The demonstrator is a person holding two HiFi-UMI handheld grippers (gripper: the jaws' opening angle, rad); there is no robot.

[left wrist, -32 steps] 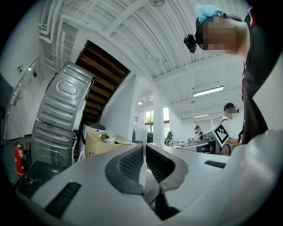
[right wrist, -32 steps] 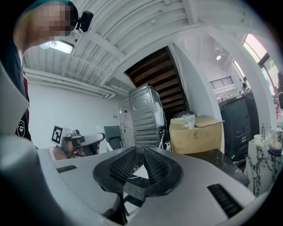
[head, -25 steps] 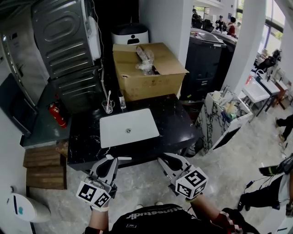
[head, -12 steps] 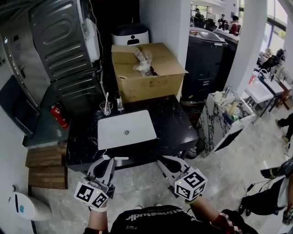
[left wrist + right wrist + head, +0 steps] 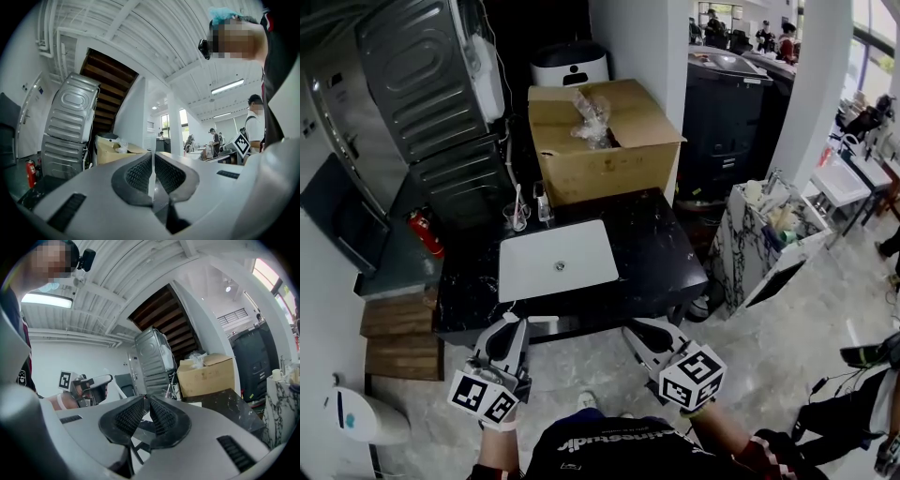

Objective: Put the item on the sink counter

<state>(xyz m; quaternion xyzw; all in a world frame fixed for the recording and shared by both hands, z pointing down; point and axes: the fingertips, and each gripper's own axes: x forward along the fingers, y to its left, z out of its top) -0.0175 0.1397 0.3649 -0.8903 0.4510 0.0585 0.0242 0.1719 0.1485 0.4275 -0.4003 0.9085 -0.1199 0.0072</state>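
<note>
Head view: the left hand-held gripper hangs over the floor just short of the tabletop's front edge. It pinches a thin white item that sticks out to the right along that edge. The right hand-held gripper is near the same edge, further right. The sink fills the tabletop's left-middle, and bare black top runs along its right side. A cup stands at the back-left corner, and a box is behind the back edge.

Left gripper view: the pads are pressed onto the item, with only its thin edge showing.

Right gripper view: the jaws are pressed together with nothing between them. The tabletop's corner lies ahead to the right.
</note>
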